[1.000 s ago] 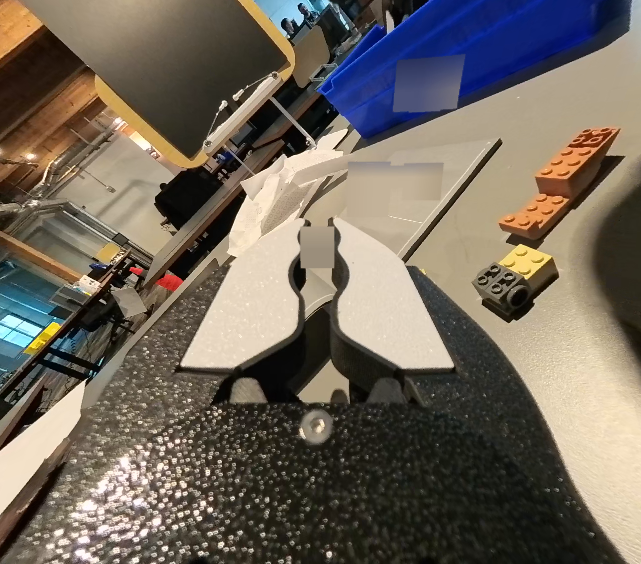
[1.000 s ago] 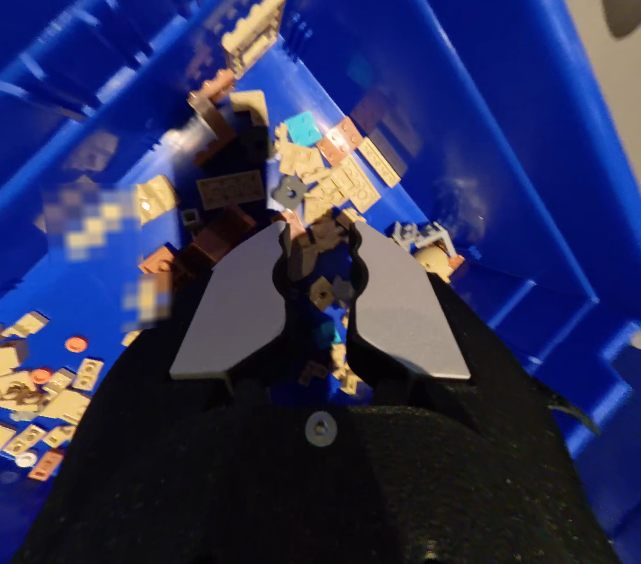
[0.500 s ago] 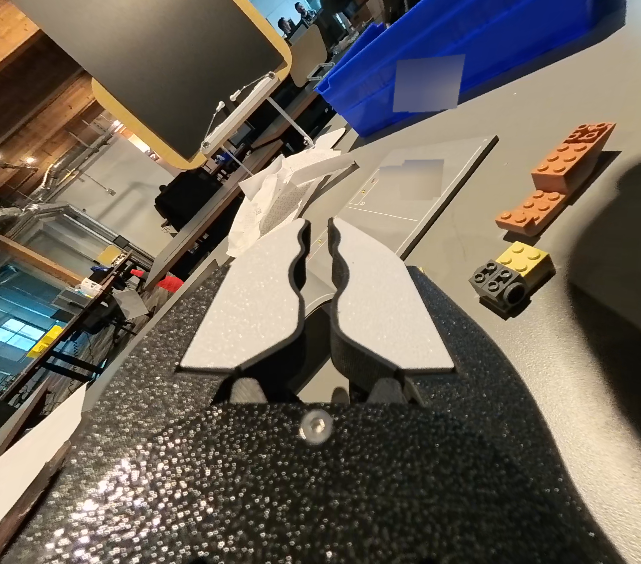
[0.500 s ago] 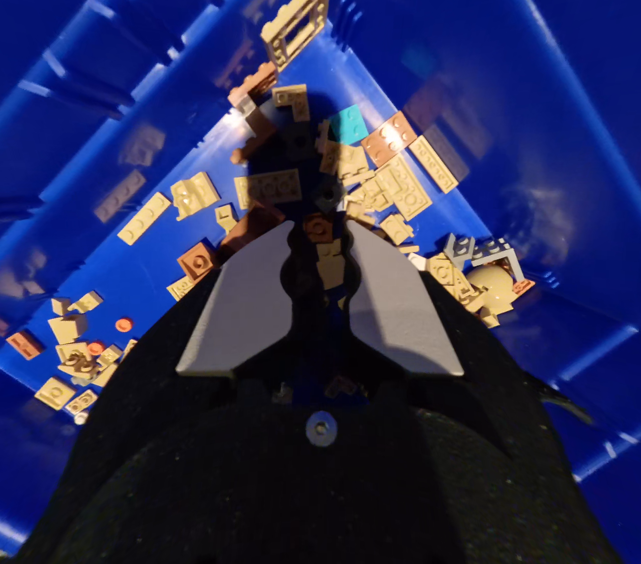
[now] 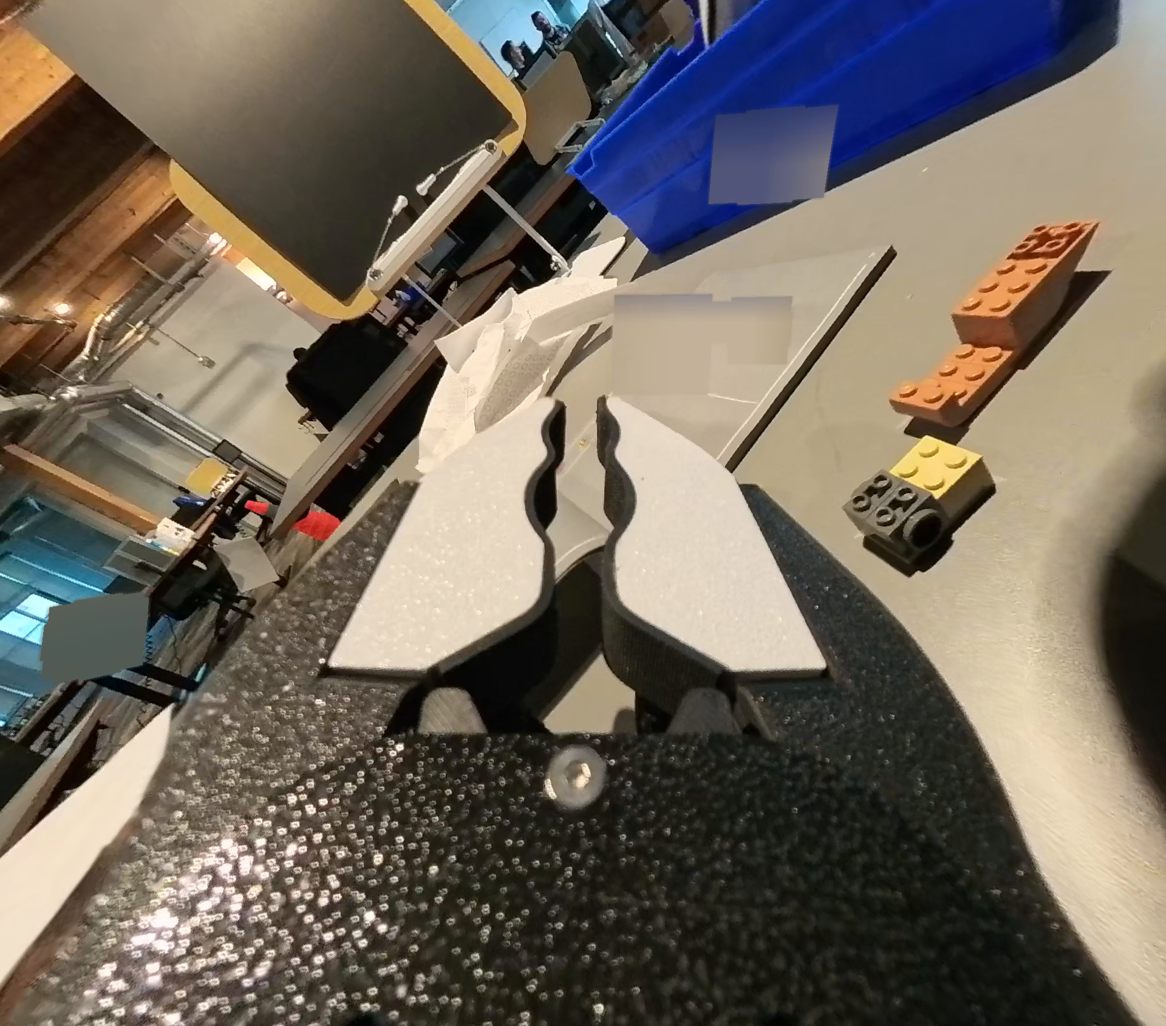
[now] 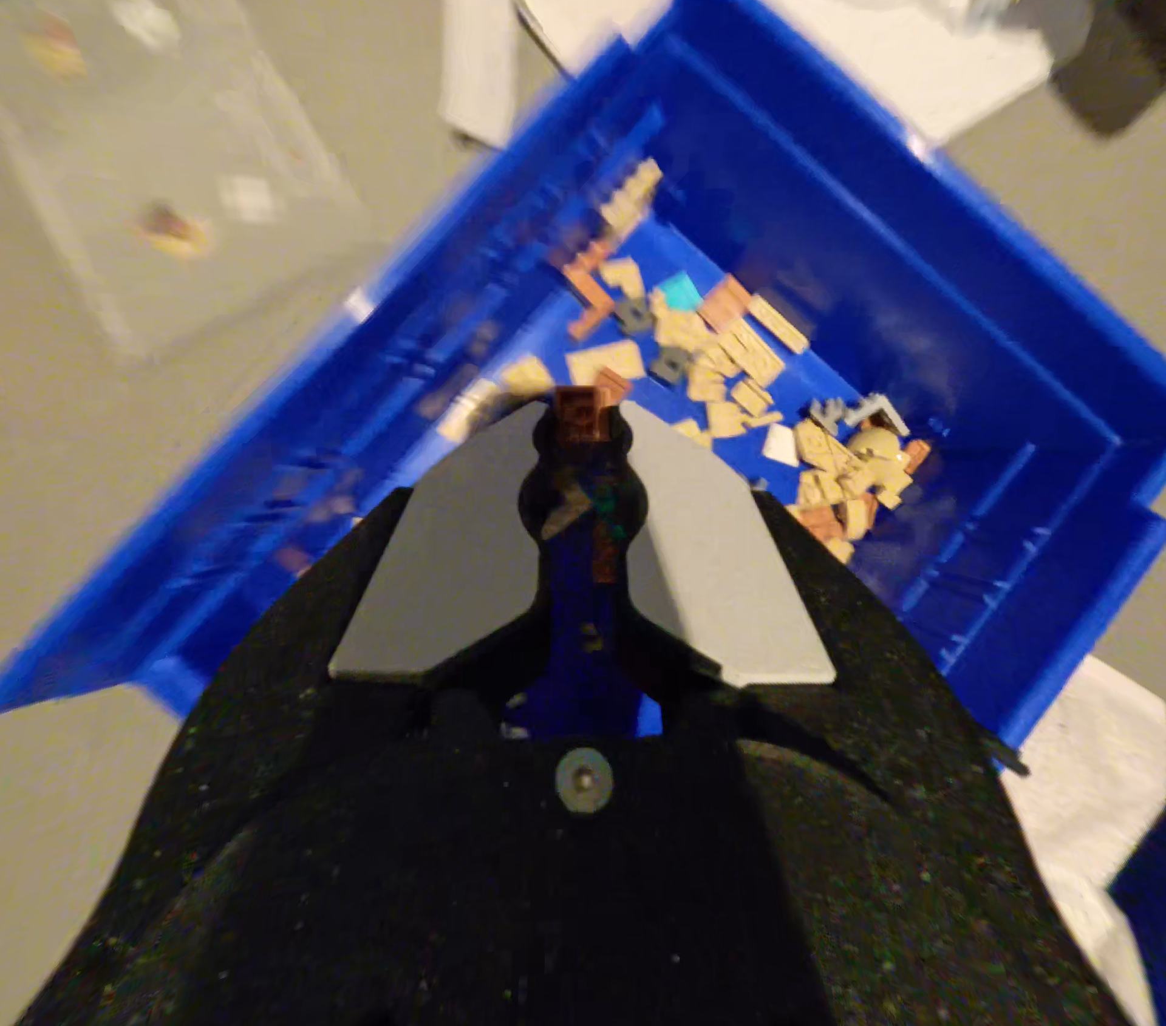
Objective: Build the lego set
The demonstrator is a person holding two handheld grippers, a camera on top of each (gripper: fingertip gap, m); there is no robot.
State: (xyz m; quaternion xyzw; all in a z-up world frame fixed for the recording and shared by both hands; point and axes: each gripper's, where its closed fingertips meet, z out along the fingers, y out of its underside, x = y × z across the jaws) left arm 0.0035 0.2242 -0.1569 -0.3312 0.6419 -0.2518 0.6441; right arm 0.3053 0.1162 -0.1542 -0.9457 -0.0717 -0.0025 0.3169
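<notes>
Grey table (image 5: pixel 1041 743) bears blue bin (image 6: pixel 946 251), bricks.

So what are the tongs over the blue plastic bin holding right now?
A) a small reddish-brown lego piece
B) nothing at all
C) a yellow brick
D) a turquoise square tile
A: the right tongs are pinched on a small reddish-brown lego piece at their tips, above the blue plastic bin of loose tan pieces.
</notes>
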